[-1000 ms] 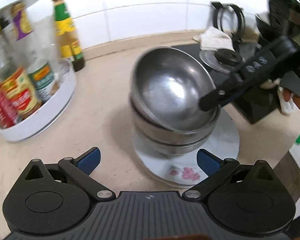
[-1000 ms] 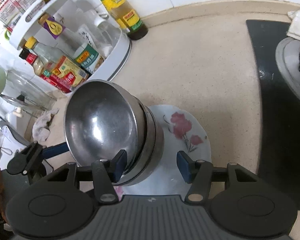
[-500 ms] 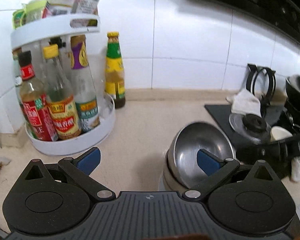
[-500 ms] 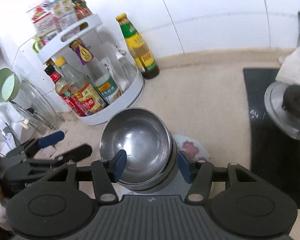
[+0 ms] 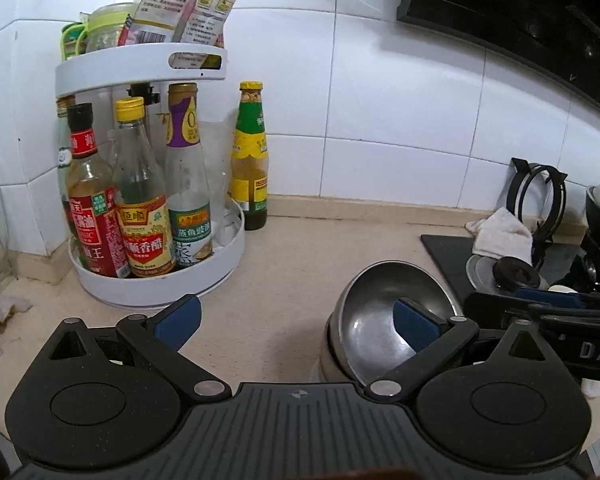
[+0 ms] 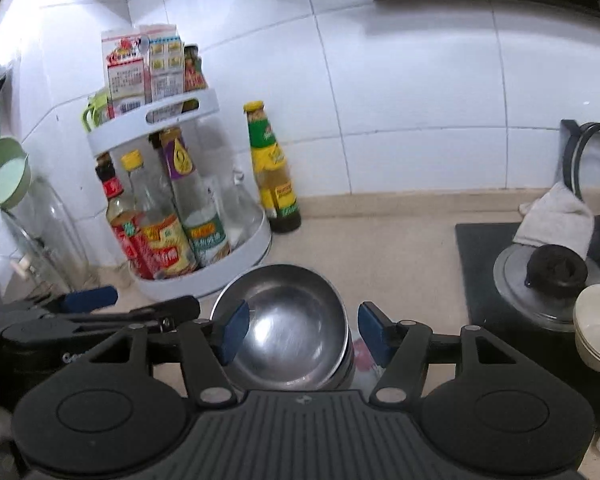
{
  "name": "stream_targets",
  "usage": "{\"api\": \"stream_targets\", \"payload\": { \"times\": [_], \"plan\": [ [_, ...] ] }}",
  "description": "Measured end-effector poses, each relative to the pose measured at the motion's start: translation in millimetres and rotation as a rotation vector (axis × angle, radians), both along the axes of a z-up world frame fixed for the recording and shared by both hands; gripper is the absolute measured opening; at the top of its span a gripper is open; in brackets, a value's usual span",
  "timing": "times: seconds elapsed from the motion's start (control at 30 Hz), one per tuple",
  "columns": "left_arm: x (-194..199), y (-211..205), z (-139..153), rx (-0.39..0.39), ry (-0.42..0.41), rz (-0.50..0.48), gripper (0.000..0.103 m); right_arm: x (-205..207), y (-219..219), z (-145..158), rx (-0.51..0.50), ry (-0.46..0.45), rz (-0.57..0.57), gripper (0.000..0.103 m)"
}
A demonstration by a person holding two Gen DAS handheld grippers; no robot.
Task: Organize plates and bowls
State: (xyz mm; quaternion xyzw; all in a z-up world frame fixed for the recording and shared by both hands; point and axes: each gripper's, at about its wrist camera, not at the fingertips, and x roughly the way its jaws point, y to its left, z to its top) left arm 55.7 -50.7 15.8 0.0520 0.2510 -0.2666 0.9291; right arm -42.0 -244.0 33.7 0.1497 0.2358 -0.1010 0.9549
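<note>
The steel bowls (image 6: 288,328) sit nested as one stack on the counter (image 6: 380,248), resting on a flowered plate (image 6: 364,364) whose edge peeks out just under the right tongs (image 6: 300,330). Nesting them on the plate keeps the dishes to one spot, which fits the tidying job. In the right wrist view the stack lies directly ahead and between the blue pads (image 6: 232,330), yet neither pad appears to touch the rim: the right tongs are spread wide and hold nothing. The left tongs (image 5: 296,320) are likewise wide apart and empty; from them the steel bowls (image 5: 384,328) lie ahead and off to the right side, behind the right-hand pad (image 5: 414,326), so this tool is not lined up on the stack. Both tools sit level above the counter, looking toward the tiled wall, which suggests the stacking step is done. Ahead and left of both stand a white bottle rack (image 6: 204,280) and a loose sauce bottle (image 6: 274,176). Off to the right of the right tongs, a cream bowl stack (image 6: 598,332) sits by a glass lid (image 6: 548,284) on the dark hob; it may be the next piece to gather.
</note>
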Motion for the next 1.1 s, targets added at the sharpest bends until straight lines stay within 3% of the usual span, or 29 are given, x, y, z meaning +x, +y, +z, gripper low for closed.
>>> {"api": "stream_targets", "payload": {
  "times": [0.23,0.43,1.1],
  "plan": [
    [-5,7,3,0.016,-0.019,0.039,0.103,-1,5,-2,-0.008,-0.041,-0.015,0.059],
    [-11,11,8,0.028,-0.060,0.061,0.103,-1,4,-2,0.048,-0.047,0.005,0.059],
    [-15,25,19,0.027,-0.132,0.099,0.103,0,22,6,0.018,-0.107,0.035,0.059]
  ]
}}
